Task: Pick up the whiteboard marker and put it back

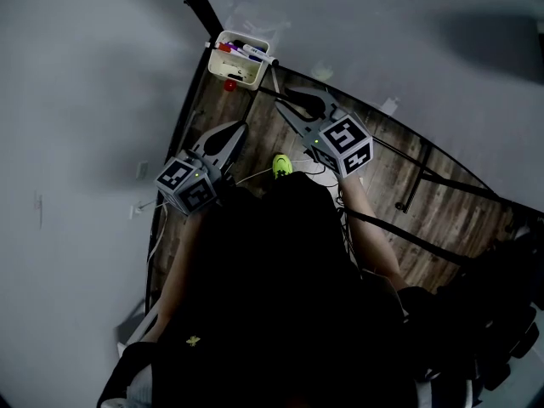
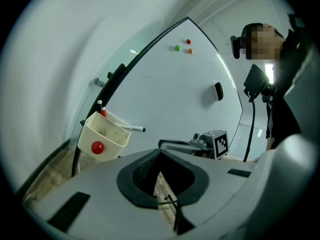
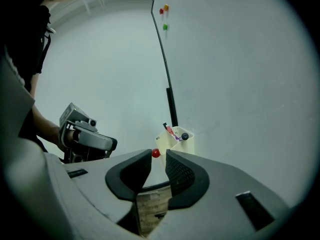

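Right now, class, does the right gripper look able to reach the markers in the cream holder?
Probably yes: the right gripper, jaws apart and empty, points at the cream holder, with nothing in between.

Bare floor (image 1: pixel 259 138) lies open up to the marker holder (image 1: pixel 240 60); a black frame (image 1: pixel 416 181) bars the right.

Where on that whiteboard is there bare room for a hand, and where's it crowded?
Bare: the wide stretch of whiteboard between the cream holder and the black eraser, below the three magnets. Crowded: the holder, stuffed with markers.
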The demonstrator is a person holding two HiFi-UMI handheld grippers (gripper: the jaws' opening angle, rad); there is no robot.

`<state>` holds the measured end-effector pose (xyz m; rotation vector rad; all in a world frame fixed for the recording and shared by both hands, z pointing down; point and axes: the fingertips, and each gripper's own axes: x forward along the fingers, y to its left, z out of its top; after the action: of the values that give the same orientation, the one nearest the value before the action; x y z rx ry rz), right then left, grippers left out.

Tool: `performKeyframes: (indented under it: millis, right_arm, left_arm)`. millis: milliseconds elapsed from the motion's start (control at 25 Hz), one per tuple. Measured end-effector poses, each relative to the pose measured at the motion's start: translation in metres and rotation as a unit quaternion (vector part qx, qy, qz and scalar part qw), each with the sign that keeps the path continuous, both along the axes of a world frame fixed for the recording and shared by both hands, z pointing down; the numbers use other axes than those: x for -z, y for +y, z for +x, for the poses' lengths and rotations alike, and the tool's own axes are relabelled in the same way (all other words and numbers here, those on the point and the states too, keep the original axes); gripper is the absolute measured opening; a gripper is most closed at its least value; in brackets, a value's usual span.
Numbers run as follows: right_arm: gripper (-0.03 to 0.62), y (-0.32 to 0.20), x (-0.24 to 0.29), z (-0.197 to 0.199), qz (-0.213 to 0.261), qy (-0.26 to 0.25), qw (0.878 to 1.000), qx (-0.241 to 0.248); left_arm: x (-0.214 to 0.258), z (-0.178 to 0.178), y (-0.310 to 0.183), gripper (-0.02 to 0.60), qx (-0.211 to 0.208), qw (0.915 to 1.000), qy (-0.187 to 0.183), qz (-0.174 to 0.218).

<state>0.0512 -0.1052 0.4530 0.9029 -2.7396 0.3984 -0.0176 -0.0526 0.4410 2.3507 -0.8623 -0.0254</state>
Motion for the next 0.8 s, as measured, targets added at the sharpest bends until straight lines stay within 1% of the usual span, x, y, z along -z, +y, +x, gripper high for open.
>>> performKeyframes:
  millis: [80,120,160,200,280,400,640,800]
  right_arm:
    - [0.044,0.008,0.003,-0.003,0.004,0.005,1.0,-0.001]
    - [0.033,0.011,0.006,-0.004,0.006,0.007,1.0,-0.002]
    - [0.008,0.015,0.007,-0.006,0.006,0.009,1.0,-0.002]
    - [0.002,0.02,0.007,-0.007,0.004,0.011,1.0,-0.002]
    - [0.001,0.03,0.007,-0.012,0.002,0.013,1.0,0.002]
    - [0.001,0.042,0.008,-0.019,0.001,0.021,1.0,0.006]
    - [0.002,0.06,0.011,-0.027,-0.005,0.023,1.0,0.001]
    - [0.0,0.068,0.023,-0.032,0.007,0.014,1.0,-0.005]
  left_arm:
    - [0.001,-0.001,0.006,0.019,-0.006,1.0,0.001,0.003]
    - [0.001,-0.002,0.009,0.02,-0.008,1.0,0.001,0.004]
    - [0.001,-0.004,0.011,0.02,-0.011,0.9999,0.001,0.005]
    - [0.0,-0.005,0.014,0.02,-0.014,0.9999,0.001,0.006]
    - [-0.001,-0.009,0.02,0.02,-0.02,0.9998,-0.002,0.008]
    - [0.0,-0.01,0.028,0.02,-0.028,0.9995,0.008,0.01]
    - [0.003,-0.016,0.041,0.02,-0.038,0.9991,0.013,0.017]
    - [0.011,-0.021,0.046,0.02,-0.037,0.9986,0.024,0.027]
